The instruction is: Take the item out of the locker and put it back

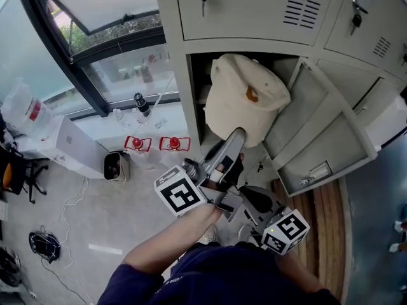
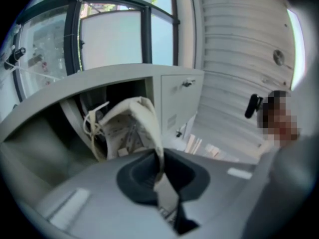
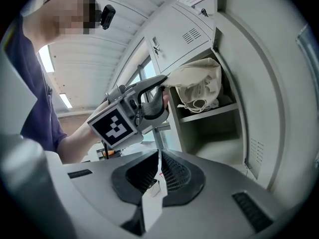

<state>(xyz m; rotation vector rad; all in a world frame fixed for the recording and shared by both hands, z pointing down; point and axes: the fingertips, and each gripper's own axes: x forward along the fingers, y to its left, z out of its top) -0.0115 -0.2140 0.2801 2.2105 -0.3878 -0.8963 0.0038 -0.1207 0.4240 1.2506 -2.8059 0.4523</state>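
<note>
Head view, bag [image 1: 245, 100]: cream cloth bag, stuffed and rounded. It sits on the shelf of the open locker compartment and bulges out past its front.
Bag handling: I judge it soft and slack, light to moderate in weight. It does not look fragile or slippery. The cloth is likely to sag and swing once it is off the shelf.
Hold point: cloth edge [image 2: 152, 128] along the bag's mouth, which runs straight down into my left jaws. A deeper bite on a seam or strap would, in my judgement, carry better than a pinch of loose cloth.
Left gripper [image 2: 160, 158]: clenched on that cloth edge, angled up toward the compartment.
Right gripper [image 3: 158, 156]: jaws together with nothing between them, held low and apart from the bag.
Shelf [image 3: 209, 112]: bears the bag's underside.
Locker door [image 1: 324, 132]: swung wide to the right of the bag.
Risk: cloth may snag on the compartment frame.
</note>
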